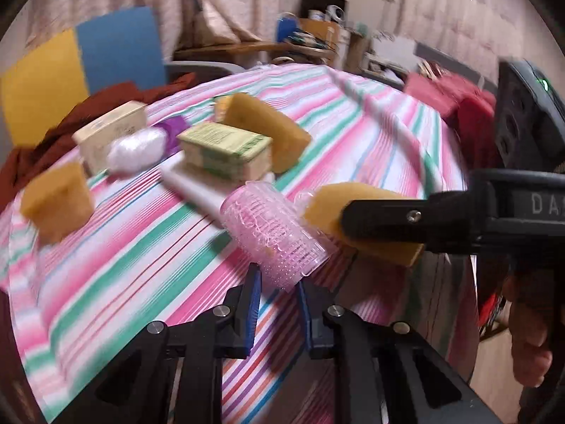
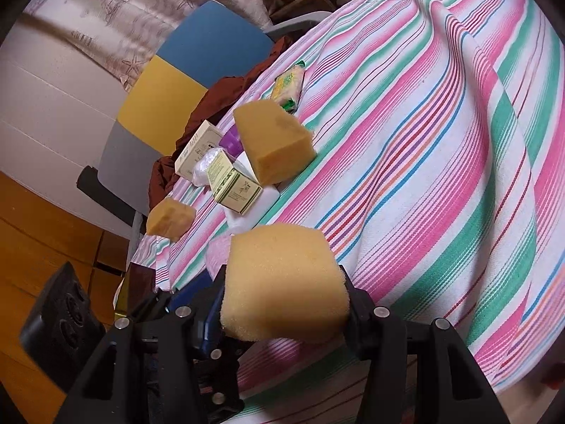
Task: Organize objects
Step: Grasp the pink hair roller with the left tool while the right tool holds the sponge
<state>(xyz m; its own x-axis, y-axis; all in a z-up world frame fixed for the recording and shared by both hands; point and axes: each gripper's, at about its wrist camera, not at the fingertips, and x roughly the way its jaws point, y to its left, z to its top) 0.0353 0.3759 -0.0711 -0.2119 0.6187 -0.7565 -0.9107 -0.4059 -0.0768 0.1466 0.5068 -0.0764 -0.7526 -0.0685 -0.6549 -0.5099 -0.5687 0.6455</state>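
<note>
A table draped in a pink, green and white striped cloth [image 2: 441,141] holds a loose cluster of small household items.

The main risk, as a judgement: the yellow sponge block [image 2: 282,282] pinched in the right gripper [image 2: 282,304] is soft and is held only along its near edge, so it could squash, twist or slip free if swung fast. It hangs just beside a pink hair roller [image 1: 272,236], and lowering it carelessly could knock that roller rolling toward the near table edge. The left gripper [image 1: 279,314] sits right at the roller's near end and could also nudge it away. The cloth is rumpled into ridges, so anything set on a fold may tip.

The right gripper's jaws are closed onto the sponge block from both sides, compressing it slightly; it appears lifted above the cloth, near the front edge of the table. The left gripper's blue-padded jaws stand part open with the roller's end just at the gap; whether the pads touch it cannot be told, as the view is blurred.

Farther off, toward the left, lie two more sponges [image 1: 58,199], [image 1: 265,130], a green-labelled box [image 1: 226,150] resting on a flat white object [image 1: 197,187], a cream box [image 1: 111,130], a white plastic-wrapped bundle [image 1: 136,153] and something purple [image 1: 173,129]. A blue and yellow chair [image 1: 77,67] stands beyond the table.
</note>
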